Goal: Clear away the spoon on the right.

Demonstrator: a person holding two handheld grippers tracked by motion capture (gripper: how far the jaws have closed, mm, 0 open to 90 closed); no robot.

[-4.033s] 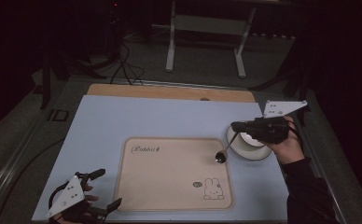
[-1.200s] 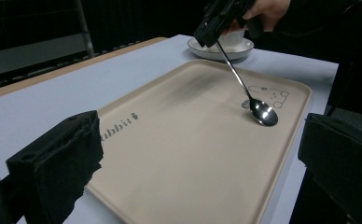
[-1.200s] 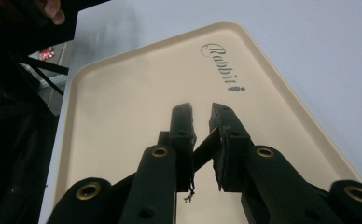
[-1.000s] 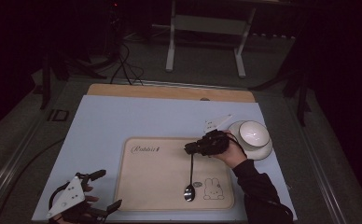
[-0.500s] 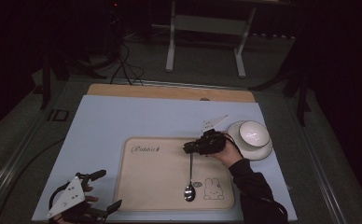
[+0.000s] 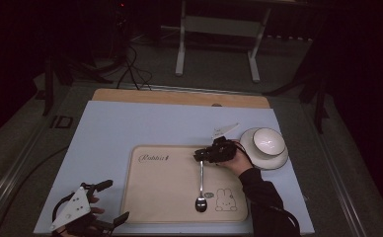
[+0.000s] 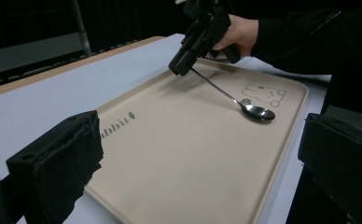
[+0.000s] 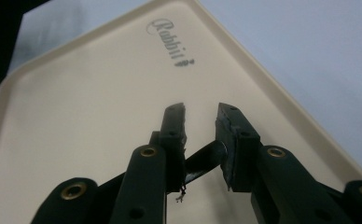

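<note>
High view: spoon (image 6: pixel 200 185) lying lengthwise on beige rabbit-print tray (image 6: pixel 155 197) on the blue desk (image 6: pixel 130 123), bowl end toward the near edge, handle tip between the right tongs (image 6: pixel 203 155). Right gripper view: jaws just opened a little, narrow gap, handle end (image 8: pixel 206 160) lying loose between the pads. Left tongs (image 6: pixel 111 201) wide open, empty, resting at the desk's near left corner; white bowl (image 6: pixel 268 141) on a plate beside the tray.

Pale blue table (image 6: pixel 130 123): beige tray (image 6: pixel 170 192), white plate (image 6: pixel 278 159) on it.
</note>
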